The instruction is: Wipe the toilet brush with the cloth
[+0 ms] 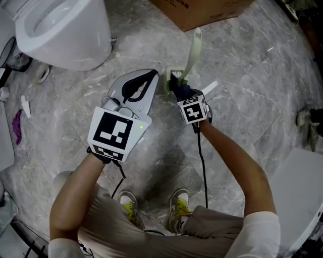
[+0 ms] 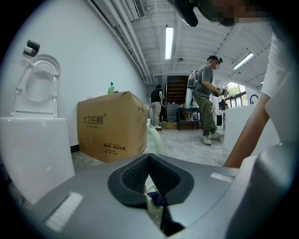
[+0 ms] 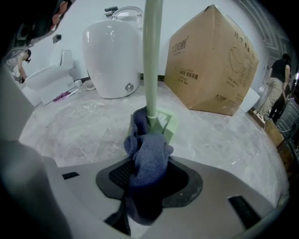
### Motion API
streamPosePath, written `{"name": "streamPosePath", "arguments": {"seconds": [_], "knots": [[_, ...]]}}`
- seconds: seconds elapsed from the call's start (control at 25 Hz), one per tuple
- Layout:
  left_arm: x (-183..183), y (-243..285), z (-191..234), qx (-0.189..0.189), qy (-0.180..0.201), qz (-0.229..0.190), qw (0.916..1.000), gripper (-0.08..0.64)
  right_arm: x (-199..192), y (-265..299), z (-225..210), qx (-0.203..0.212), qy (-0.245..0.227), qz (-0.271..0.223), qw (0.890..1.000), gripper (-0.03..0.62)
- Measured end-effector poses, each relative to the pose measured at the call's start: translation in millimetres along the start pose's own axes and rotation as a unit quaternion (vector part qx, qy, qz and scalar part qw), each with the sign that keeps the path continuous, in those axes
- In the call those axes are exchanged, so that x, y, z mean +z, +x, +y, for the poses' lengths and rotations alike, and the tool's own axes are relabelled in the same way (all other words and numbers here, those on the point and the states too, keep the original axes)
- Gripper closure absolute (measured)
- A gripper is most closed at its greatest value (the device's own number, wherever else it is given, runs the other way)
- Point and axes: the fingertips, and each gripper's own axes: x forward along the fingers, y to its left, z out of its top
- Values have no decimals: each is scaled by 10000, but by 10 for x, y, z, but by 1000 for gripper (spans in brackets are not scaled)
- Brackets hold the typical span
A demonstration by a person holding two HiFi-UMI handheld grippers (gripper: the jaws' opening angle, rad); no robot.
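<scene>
Pressing cloth (image 3: 148,154) against toilet brush (image 3: 152,70) stem.
Clamping cloth in right gripper (image 3: 148,175); holding left gripper (image 2: 148,158) nearby, jaws together, empty.

Grey marbled floor (image 1: 252,75) all round. White toilet (image 1: 65,30) at upper left, seat ring (image 2: 42,86) upright. Brown cardboard box (image 1: 202,12) beside it, printed on its side, green bottle (image 2: 111,87) showing above its top edge. Purple scrap (image 1: 16,126) near the left edge. Farther back, people standing (image 2: 205,93) under ceiling strip lights (image 2: 168,42).
</scene>
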Motion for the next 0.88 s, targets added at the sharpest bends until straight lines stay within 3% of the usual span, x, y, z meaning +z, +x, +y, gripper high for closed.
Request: {"name": "streamPosePath", "arguments": {"seconds": [0.36,0.68,0.88], "knots": [[-53,11,45,9,-30,63,10000,560,-223,34,-30,47,172,496,9986,434],[-35,34,7,-43,-22,29,10000,560,411,-179,-233,-427,-93,-901,9950,436],[-85,17,9,-43,-19,113,9999,560,458,-62,-176,-511,-598,-744,9941,433]]}}
